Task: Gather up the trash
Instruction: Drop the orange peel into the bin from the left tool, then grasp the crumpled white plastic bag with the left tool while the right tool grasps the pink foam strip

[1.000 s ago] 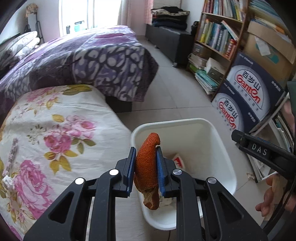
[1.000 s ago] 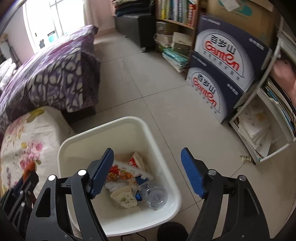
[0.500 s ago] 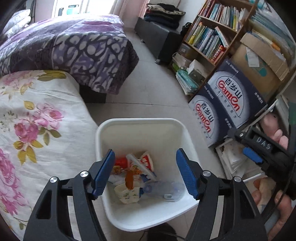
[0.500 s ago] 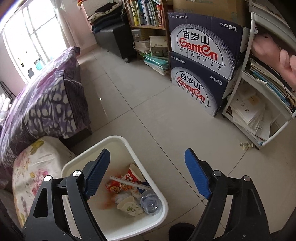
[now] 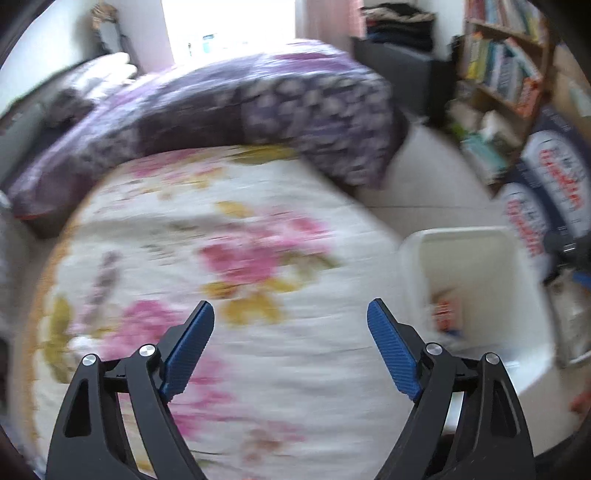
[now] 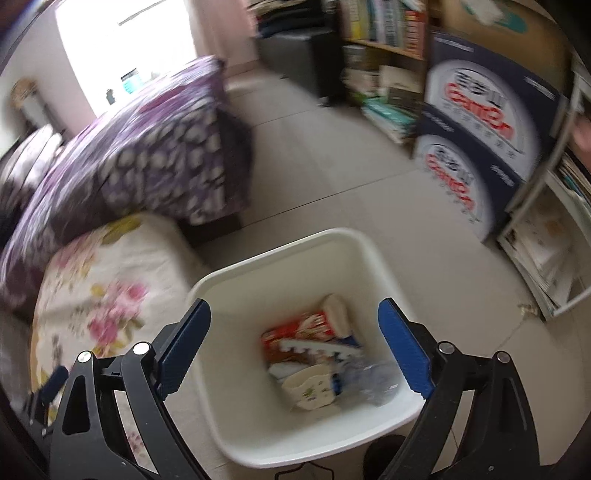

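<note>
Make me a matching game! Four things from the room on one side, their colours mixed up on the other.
Things:
1. trash bin
2. blanket
3. water boxes
4. gripper pads

Colours:
A. purple with pale spots
B. bright blue
C. white
D. navy with red lettering

Pairs: 1-C, 2-A, 3-D, 4-B

Pale tiled floor (image 6: 325, 173) carries a white plastic bin (image 6: 354, 243) just beside the low bed in a floral sheet (image 5: 229, 258); a purple patterned quilt (image 5: 229, 107) lies along its far side, and two stacked water cartons (image 6: 480, 147) stand near a bookshelf (image 6: 384, 33)
</note>
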Tool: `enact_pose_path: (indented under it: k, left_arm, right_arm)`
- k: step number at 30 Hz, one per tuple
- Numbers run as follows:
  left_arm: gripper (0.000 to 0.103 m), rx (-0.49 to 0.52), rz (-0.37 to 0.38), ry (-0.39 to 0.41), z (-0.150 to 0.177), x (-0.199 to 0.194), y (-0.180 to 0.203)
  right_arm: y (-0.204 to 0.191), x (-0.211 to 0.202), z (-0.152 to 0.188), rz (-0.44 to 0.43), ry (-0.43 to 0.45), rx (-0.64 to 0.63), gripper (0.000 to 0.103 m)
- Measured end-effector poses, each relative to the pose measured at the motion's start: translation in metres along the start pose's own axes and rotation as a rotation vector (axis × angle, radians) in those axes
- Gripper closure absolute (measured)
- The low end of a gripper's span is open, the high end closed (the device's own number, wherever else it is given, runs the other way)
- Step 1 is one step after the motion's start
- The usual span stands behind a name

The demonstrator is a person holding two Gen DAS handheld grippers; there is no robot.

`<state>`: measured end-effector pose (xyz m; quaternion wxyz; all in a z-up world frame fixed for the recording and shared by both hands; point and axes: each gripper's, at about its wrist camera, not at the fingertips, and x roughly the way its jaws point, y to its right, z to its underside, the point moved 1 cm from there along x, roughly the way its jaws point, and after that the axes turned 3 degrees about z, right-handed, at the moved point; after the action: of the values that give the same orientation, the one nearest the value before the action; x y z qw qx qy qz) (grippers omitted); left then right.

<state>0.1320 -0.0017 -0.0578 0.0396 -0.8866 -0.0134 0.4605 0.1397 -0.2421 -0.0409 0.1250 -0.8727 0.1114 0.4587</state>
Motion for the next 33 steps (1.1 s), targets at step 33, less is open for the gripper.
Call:
enact_pose_path:
  k: [33]
  left_arm:
    - [0.061,-0.506,-0.061,-0.205,0.082,0.036,-0.247]
  right_arm:
    - [-0.319,0.019,0.115,-0.421,-0.245,-0.487,0.015]
